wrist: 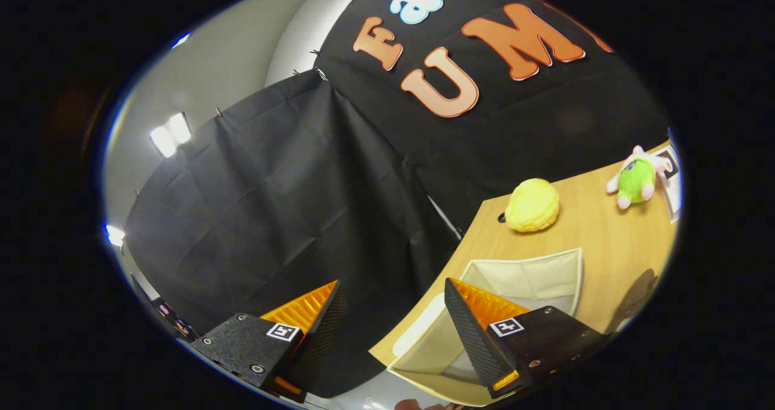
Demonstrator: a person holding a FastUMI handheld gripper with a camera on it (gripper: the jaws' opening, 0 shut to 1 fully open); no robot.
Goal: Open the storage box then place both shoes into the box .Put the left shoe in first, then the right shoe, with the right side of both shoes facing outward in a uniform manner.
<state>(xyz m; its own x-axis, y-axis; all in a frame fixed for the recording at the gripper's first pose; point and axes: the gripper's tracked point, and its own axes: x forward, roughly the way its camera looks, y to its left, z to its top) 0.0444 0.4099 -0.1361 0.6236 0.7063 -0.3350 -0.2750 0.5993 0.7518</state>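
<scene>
1. Tool (387,313) first: through the gripper view I see its two fingers spread wide with nothing between them, so it is released and carrying nothing. It is tilted, looking past the corner of the surface (611,240) toward the booth's black cloth wall.

2. Same view: the storage box (527,277), a pale fabric bin, sits on the wooden surface near its corner, partly behind one finger. Its top looks open already, with the inside walls showing. I cannot see any shoes from here.

3. Beyond the box lie a yellow plush toy (532,205) and, farther off, a green and pink plush toy (636,181); both are well apart from the box.

4. Handling, as I judge it: the box is soft cloth, light, likely to slide or fold if nudged, so I would pinch a rim wall only if it needs steadying. Shoes should be light, semi-stiff; I would take each by the collar or heel edge.
</scene>
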